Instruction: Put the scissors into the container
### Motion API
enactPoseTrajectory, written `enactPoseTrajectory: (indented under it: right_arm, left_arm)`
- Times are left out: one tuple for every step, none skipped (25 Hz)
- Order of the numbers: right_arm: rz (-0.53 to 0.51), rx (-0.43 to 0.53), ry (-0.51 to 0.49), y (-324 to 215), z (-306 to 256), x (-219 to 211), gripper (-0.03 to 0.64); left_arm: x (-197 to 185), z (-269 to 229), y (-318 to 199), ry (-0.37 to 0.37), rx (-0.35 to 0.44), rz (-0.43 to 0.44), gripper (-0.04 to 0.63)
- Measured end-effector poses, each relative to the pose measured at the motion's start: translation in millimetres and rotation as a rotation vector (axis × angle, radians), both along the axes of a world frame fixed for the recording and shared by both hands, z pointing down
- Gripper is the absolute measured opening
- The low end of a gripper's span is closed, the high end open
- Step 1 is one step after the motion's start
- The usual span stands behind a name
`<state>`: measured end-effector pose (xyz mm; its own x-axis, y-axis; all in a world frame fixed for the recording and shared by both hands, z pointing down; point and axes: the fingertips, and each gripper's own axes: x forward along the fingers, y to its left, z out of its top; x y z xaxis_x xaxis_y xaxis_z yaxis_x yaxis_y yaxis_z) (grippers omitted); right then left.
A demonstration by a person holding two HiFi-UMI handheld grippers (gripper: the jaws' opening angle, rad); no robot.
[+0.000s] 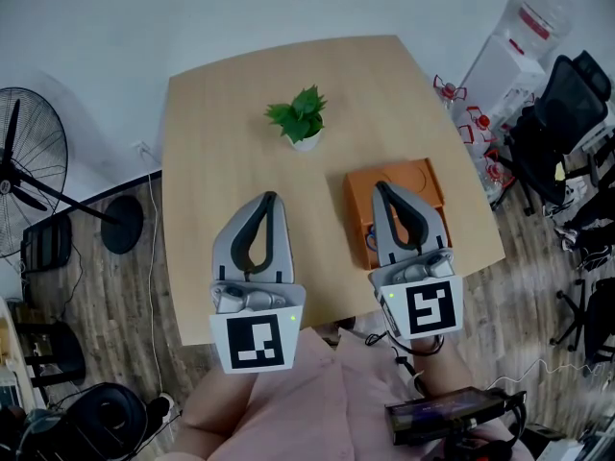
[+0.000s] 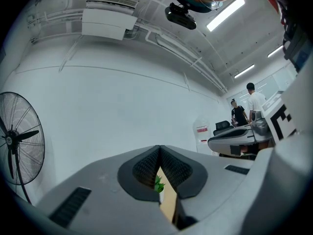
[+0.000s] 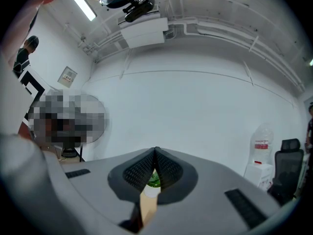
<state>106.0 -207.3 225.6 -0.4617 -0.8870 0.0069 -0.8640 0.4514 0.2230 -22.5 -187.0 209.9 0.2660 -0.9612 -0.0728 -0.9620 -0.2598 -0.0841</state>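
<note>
An orange container (image 1: 424, 177) sits on the right side of the wooden table (image 1: 211, 142). At its near-left corner a small blue piece (image 1: 369, 241) shows, perhaps the scissors' handle; the rest is hidden under my right gripper. My right gripper (image 1: 381, 187) hovers over the container, shut, with nothing between its jaws. My left gripper (image 1: 270, 197) hangs over bare table to the left, also shut and empty. In the left gripper view (image 2: 159, 147) and the right gripper view (image 3: 156, 150) the jaw tips meet.
A small potted plant (image 1: 303, 121) stands mid-table, beyond both grippers, and shows through the jaws (image 2: 158, 184) (image 3: 153, 181). A floor fan (image 1: 19, 161) stands left of the table. An office chair (image 1: 567, 113) and a water dispenser (image 1: 519, 46) are on the right. Two people (image 2: 244, 109) stand far off.
</note>
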Motion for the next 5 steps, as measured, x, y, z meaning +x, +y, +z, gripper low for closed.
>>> enactPoseTrajectory:
  right_arm:
    - [0.000,-0.002,0.001,0.3,0.7,0.0,0.000]
    - [0.000,-0.006,0.003,0.8,1.7,0.0,0.000]
    - [0.001,-0.009,0.005,1.2,2.4,0.1,0.000]
    - [0.001,-0.011,0.006,1.5,2.8,0.2,0.000]
    - [0.001,-0.012,0.007,1.9,3.2,0.2,0.000]
  left_arm:
    - [-0.1,0.3,0.2,-0.002,0.000,0.000,0.005]
    - [-0.2,0.4,0.5,-0.003,0.000,0.001,0.005]
    - [-0.1,0.4,0.8,-0.003,0.001,0.001,0.005]
    - [0.0,0.3,1.1,-0.002,0.002,0.001,0.005]
    - [0.1,0.1,1.4,-0.001,0.004,0.001,0.005]
